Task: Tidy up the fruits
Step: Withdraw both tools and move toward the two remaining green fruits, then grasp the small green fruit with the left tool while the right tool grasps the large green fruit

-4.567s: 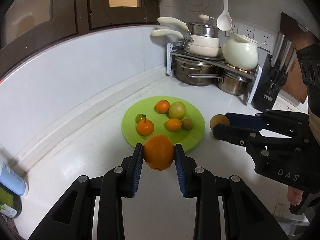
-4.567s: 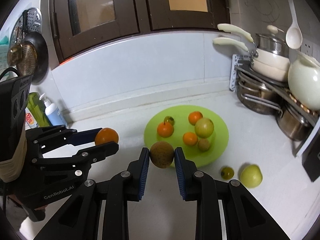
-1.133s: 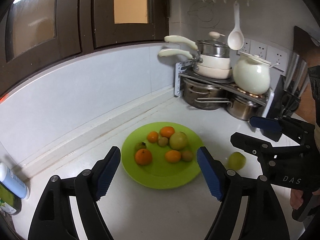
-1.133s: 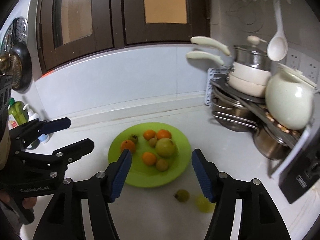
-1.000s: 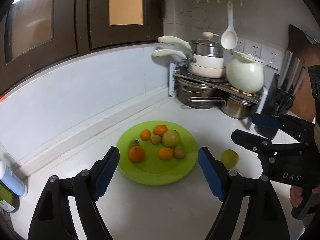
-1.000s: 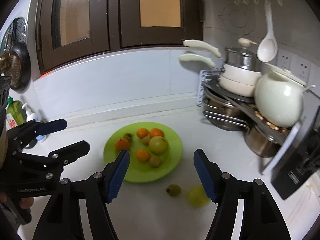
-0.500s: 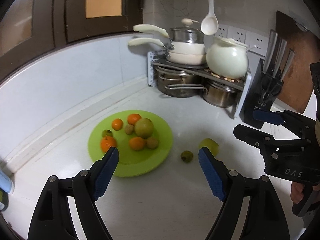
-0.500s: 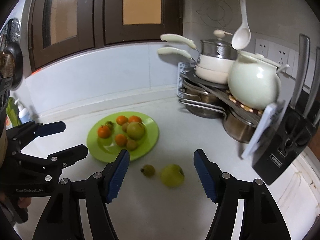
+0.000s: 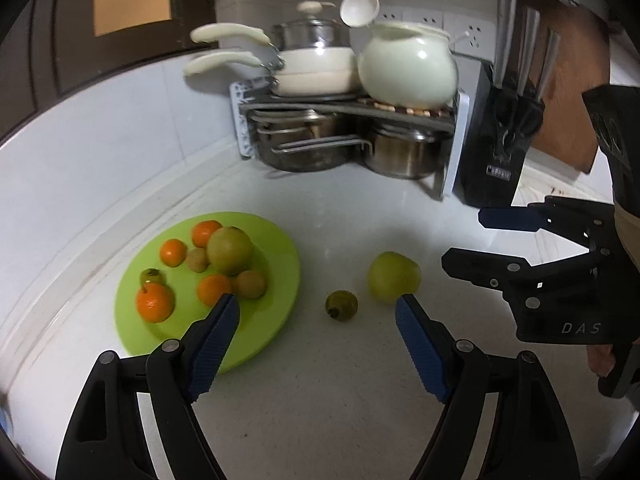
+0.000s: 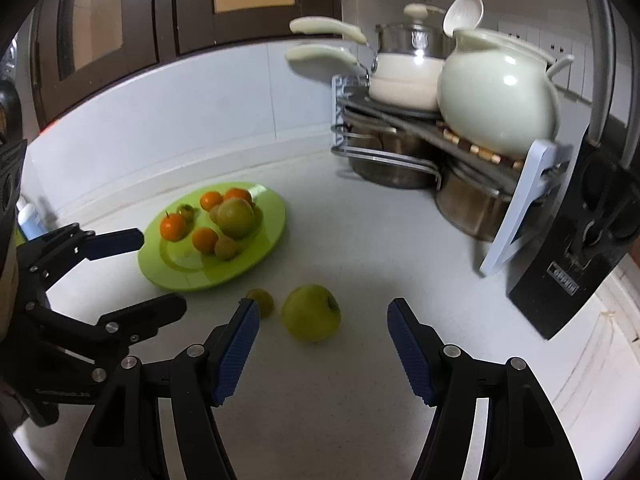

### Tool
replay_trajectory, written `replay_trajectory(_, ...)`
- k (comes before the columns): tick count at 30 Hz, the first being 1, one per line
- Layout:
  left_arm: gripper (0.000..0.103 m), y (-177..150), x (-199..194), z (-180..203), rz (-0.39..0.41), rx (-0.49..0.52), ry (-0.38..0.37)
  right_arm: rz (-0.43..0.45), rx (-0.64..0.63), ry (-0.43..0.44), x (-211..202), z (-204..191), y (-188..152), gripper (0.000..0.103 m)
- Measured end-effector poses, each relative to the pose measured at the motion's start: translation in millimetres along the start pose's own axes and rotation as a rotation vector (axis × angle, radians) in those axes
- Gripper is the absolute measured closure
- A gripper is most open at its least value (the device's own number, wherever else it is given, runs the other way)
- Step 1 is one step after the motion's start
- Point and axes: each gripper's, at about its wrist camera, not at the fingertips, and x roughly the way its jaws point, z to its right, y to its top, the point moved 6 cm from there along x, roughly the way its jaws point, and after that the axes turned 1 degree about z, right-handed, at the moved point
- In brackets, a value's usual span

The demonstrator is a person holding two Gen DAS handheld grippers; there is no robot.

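Note:
A lime green plate (image 9: 280,272) (image 10: 272,216) on the white counter holds several fruits: oranges, small brown fruits and a large yellow-green one (image 9: 229,245). A green apple (image 9: 393,277) (image 10: 311,312) and a small dark green fruit (image 9: 341,305) (image 10: 262,300) lie on the counter to the right of the plate. My left gripper (image 9: 318,316) is open and empty, just short of the small fruit. My right gripper (image 10: 322,318) is open and empty, its jaws either side of the apple but short of it. In the left wrist view it (image 9: 472,240) shows at the right.
A metal rack (image 9: 344,108) with pots, pans and a cream pot (image 9: 408,66) stands in the back corner. A black knife block (image 9: 496,152) stands to its right. A bottle (image 10: 28,216) stands at the far left by the wall.
Earlier each gripper held a fruit; now both are open and empty. Over the last second both grippers swung right and moved closer to the apple and small green fruit.

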Motion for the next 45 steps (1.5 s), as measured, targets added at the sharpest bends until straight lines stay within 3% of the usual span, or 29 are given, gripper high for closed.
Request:
replay_trajectory(14, 0.052, -13, 60, 4, -0.091, 0.043, -0.097, -0.117, 0.000, 0.069, 56, -1, -24, 0.036)
replay_trajectory(31, 0.072, -15, 92, 12, -0.160, 0.044, -0.174, -0.162, 0.086, 0.174, 93, 2, -27, 0.037)
replay_trajectory(38, 0.074, -15, 89, 12, -0.155, 0.031, -0.175, -0.175, 0.101, 0.224, 97, -3, -28, 0.052)
replay_trajectory(45, 0.074, -15, 77, 5, -0.137, -0.002, -0.150, -0.169, 0.081, 0.201, 94, -7, -28, 0.052)
